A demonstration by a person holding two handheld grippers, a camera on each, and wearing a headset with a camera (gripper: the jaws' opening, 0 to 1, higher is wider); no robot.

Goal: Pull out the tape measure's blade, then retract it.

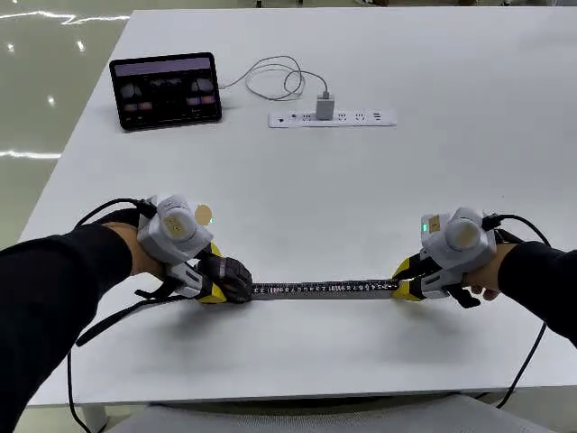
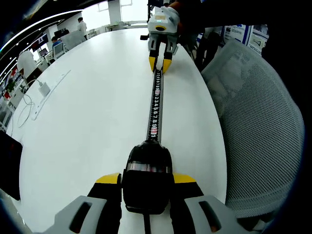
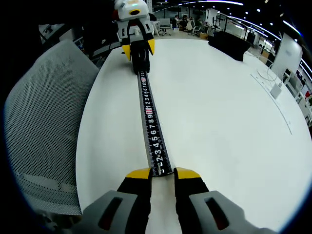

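Head view: your left gripper (image 1: 215, 290) clamps the tape measure case (image 1: 234, 278); its blade (image 1: 325, 289) runs toward 3 o'clock to your right gripper (image 1: 403, 289), which pinches the tip.

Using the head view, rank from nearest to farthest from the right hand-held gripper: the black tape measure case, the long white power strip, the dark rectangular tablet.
1. The black tape measure case, to the left, at the other end of the blade.
2. The long white power strip, farther back, mid-table.
3. The dark rectangular tablet, farthest, back left.
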